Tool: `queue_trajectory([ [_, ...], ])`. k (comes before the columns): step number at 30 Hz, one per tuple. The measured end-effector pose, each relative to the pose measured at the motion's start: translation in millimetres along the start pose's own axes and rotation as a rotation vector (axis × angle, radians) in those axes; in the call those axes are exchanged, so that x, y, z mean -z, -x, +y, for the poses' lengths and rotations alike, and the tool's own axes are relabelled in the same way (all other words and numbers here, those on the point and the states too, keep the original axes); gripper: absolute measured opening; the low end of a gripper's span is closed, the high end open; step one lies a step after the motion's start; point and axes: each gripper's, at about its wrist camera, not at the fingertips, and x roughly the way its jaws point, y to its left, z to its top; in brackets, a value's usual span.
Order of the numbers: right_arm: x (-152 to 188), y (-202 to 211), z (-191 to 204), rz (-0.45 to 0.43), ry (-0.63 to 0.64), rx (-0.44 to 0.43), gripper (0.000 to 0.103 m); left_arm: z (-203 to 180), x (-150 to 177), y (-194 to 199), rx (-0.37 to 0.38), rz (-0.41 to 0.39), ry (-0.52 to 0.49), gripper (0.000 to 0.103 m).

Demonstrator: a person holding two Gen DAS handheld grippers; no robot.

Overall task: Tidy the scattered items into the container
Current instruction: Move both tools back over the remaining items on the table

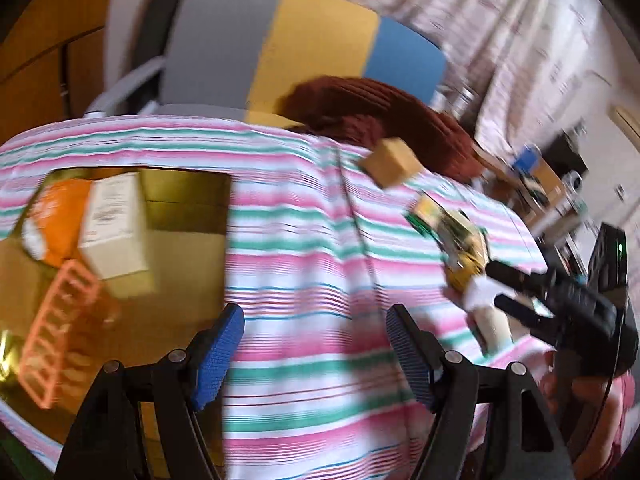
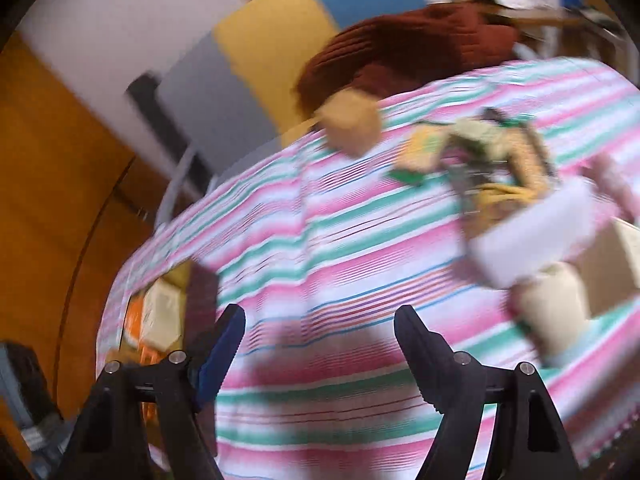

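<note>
Item: gold-lined cardboard container, part-filled, on striped cloth; small brown cardboard cube and cluttered packets well apart; left gripper and right gripper agape, empty; risk: blurred, hasty reach nudging packets off the cloth's edge.

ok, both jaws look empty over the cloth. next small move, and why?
Probably carry the right gripper on toward the cluster at its right and line up on the white box. Both sets of jaws stand open with nothing between them; the left gripper sits beside the container, which already holds items, while the tan box and that cluster lie loose on the striped cloth.
</note>
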Motion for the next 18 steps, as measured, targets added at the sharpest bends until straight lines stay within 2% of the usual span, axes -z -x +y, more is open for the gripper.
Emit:
queue_trajectory([
  [5, -9.8, 23.2, -45.9, -0.069, -0.138, 0.098, 0.084, -44.3, 4.6, -26.7, 0.068, 0.075, -0.117, 0.075],
  [8, -13.7, 39.1, -67.5, -0.13, -0.215, 0.208, 0.094, -64.5, 6.2, -41.4, 0.099, 0.118, -0.165, 0.075],
  [11, -17.2, 46.8, -89.6, -0.166, -0.28, 0.281, 0.095, -81.2, 7.9, -53.5, 0.12, 0.153, -0.203, 0.075],
  [18, -22.3, 45.5, -120.6, -0.164, -0.39, 0.237, 0.097, -117.5, 7.0, -80.8, 0.146, 0.2, -0.28, 0.075],
])
